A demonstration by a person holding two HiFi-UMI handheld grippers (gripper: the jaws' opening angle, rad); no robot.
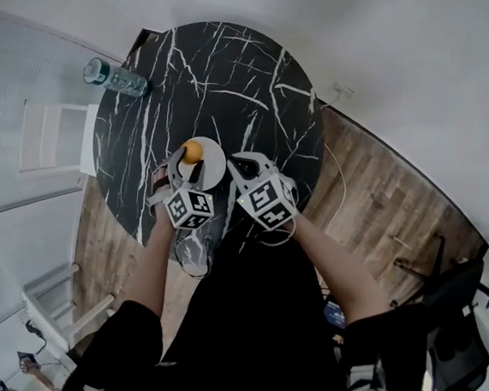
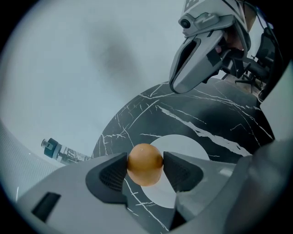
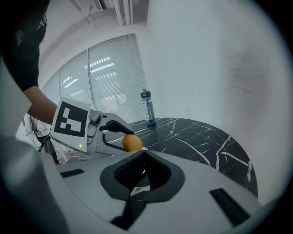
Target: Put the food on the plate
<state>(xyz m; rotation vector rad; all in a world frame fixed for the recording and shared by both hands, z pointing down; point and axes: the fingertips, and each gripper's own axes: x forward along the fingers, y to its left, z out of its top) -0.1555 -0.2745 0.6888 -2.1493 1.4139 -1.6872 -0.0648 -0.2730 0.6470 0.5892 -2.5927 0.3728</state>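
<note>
My left gripper (image 2: 144,168) is shut on a small round orange food ball (image 2: 144,164), held just above the near edge of a white plate (image 2: 192,151). From the head view the ball (image 1: 193,152) sits over the plate (image 1: 211,166) on the round black marble table (image 1: 212,84). To the right of the plate is my right gripper (image 1: 245,166), its jaws shut together with nothing between them. In the right gripper view its closed pads (image 3: 137,167) fill the foreground, with the left gripper (image 3: 120,131) and the ball (image 3: 132,143) beyond.
A clear water bottle with a teal cap (image 1: 115,78) lies at the table's far left edge; it stands out in the right gripper view as the bottle (image 3: 149,109). White chairs (image 1: 56,138) stand left of the table. Wooden floor (image 1: 381,203) surrounds it.
</note>
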